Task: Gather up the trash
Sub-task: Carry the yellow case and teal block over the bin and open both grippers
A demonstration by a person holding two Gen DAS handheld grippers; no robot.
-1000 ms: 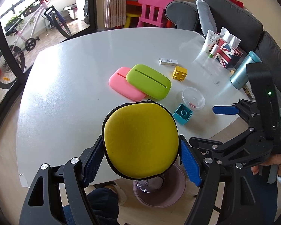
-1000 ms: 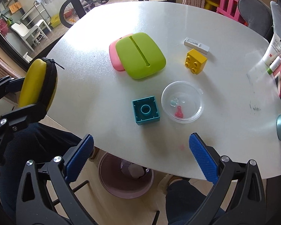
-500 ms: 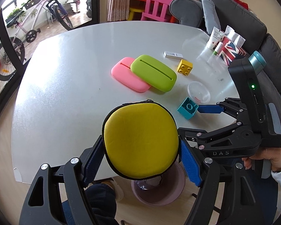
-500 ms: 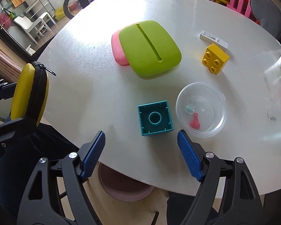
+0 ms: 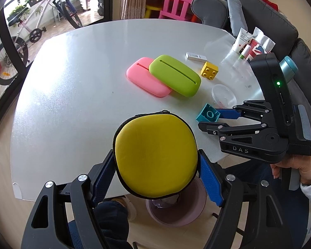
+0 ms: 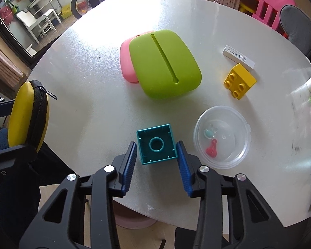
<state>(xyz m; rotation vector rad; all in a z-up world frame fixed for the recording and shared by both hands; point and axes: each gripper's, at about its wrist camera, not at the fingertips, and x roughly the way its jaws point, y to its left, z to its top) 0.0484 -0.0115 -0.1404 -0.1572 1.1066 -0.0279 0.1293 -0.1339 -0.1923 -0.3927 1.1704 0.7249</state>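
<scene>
Right wrist view: your right gripper (image 6: 156,157) brackets the upturned teal hollow toy brick (image 6: 156,144) on the white round table (image 6: 89,103), jaws apart with slim gaps. Your left gripper (image 5: 156,167) clamps the yellow zippered round pouch (image 5: 155,155) above the pink plastic bin (image 5: 176,211).

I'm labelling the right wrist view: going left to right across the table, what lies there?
yellow zip case held off the table's edge → pink pad → green pad → clear plastic lid → yellow brick. The teal brick, between the right gripper's fingers, overlaps the green pad's span.
</scene>
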